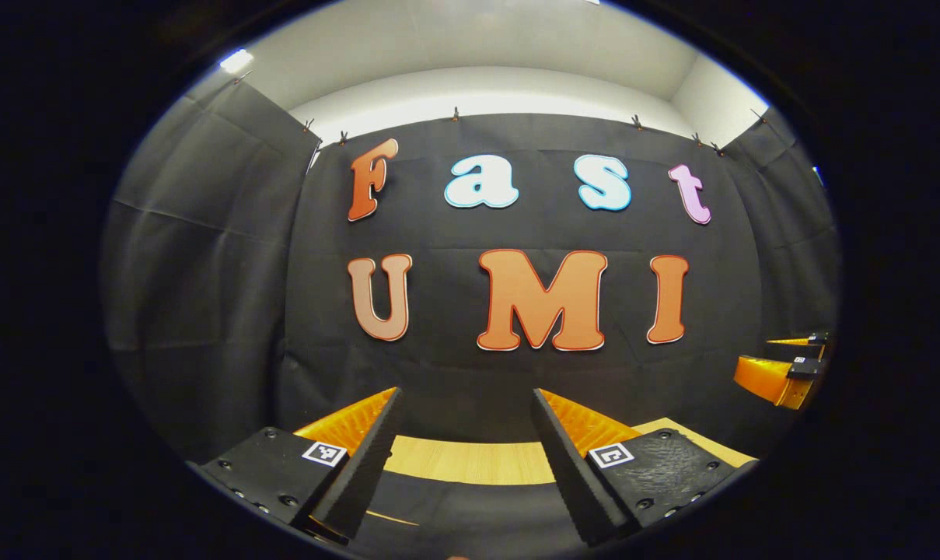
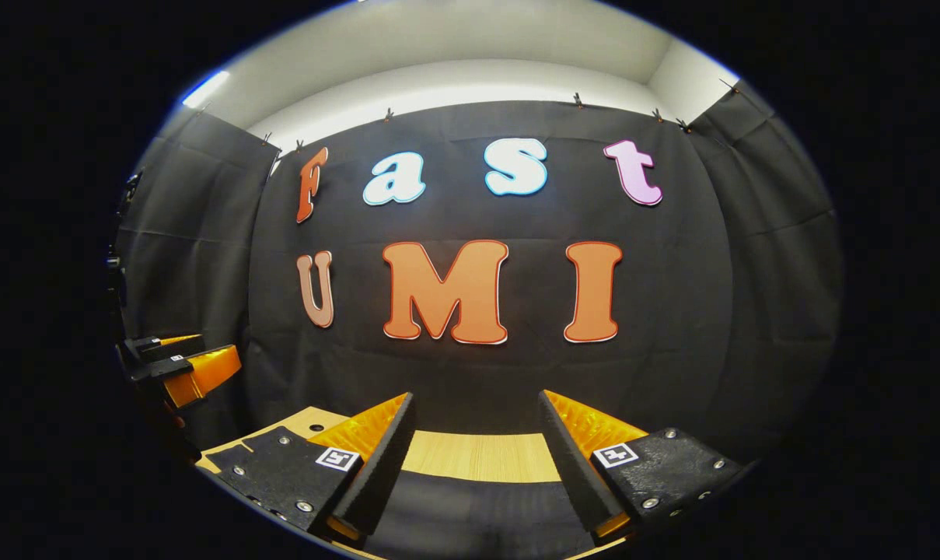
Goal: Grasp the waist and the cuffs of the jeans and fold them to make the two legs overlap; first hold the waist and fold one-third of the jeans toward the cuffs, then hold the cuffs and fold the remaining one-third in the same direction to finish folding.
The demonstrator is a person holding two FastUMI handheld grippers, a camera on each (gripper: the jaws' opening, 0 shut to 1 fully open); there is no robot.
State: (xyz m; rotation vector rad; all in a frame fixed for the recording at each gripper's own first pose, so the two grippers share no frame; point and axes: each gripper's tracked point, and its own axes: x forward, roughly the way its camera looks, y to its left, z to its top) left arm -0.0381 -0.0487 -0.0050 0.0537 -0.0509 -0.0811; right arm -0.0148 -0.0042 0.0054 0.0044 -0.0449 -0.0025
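Observation:
In the left gripper view, my left gripper [image 1: 466,397] is held level, facing the booth's back wall, open with nothing between its fingers. The right gripper view shows my right gripper [image 2: 476,398] the same way: open, holding nothing, pointed at the wall. Each gripper also appears in the other's view: the right one at the far right edge [image 1: 781,373], the left one at the far left edge [image 2: 178,362], side by side at about equal height. Under the fingers lies a dark cloth [image 1: 470,513] [image 2: 477,509] on the table; I cannot tell whether it is the jeans.
A strip of light wooden table [image 1: 462,459] [image 2: 477,455] runs between the dark cloth and the back wall. Black cloth walls close the booth at the back and on both sides.

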